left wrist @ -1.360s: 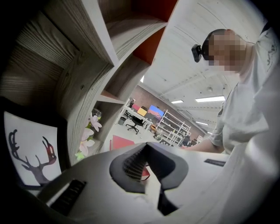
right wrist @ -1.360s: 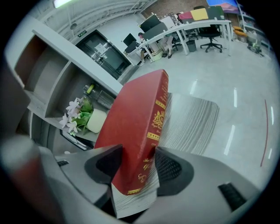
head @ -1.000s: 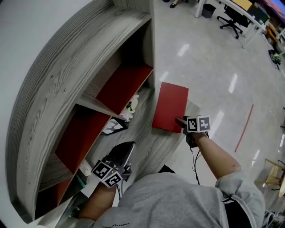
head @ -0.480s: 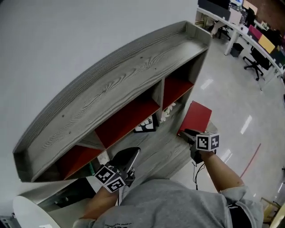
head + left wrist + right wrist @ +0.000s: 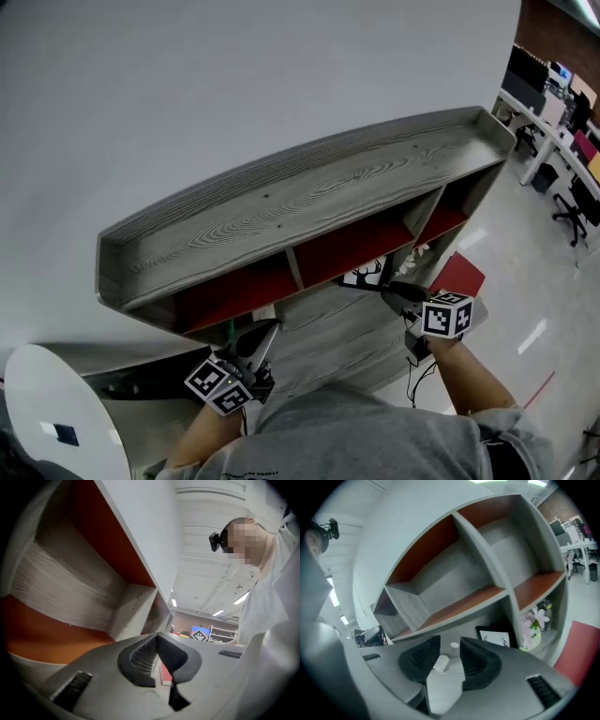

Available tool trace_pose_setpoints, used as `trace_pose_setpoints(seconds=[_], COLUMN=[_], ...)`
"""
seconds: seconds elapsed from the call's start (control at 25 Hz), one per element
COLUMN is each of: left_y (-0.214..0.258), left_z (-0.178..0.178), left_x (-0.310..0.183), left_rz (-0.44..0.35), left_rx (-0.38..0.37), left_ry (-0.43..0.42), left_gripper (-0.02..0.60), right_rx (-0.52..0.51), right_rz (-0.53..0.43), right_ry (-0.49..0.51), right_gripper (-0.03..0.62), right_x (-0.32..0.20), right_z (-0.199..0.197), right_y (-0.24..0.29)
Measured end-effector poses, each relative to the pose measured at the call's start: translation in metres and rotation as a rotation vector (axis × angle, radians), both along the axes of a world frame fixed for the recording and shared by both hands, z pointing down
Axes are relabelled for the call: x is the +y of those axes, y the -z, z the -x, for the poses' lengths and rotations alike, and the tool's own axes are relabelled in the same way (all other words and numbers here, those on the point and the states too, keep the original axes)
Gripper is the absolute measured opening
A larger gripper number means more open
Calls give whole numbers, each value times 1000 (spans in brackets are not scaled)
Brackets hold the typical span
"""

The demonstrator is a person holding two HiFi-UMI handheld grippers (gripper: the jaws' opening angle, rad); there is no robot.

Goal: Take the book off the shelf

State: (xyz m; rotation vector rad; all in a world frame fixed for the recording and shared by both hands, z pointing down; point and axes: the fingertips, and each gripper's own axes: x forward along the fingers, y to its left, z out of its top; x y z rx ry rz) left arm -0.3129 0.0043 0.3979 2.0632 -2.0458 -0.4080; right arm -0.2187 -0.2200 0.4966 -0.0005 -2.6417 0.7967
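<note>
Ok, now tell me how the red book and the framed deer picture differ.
Colour: the red book has a plain red cover; the framed deer picture is white with a dark frame and a black antlered figure.
Pose: the book lies flat; the picture stands upright.
Place: the book sits out at the ledge's right end; the picture stands back under the shelf unit boards, beside the flowers.
Both are rectangular.

wall (image 5: 234, 84): plain white | floor (image 5: 534, 328): pale, glossy (light reflections) | desks (image 5: 548, 120): far right
</note>
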Motion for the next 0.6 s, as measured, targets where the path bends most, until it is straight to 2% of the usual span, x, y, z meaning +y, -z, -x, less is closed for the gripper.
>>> trace_pose_setpoints(seconds=[0.28, 0.6], left_y=[21, 36], left_z=[35, 60], left_x=[82, 152], left_rz=[-22, -47], left_rx=[-22, -40], left_ry=[147, 270], left_gripper=[12, 12], right_rx=[-78, -143], right_rz=[-69, -183], right_ry=[167, 336], right_gripper=[106, 71], right_x=[78, 154], right_z=[55, 101], right_y=[48, 84])
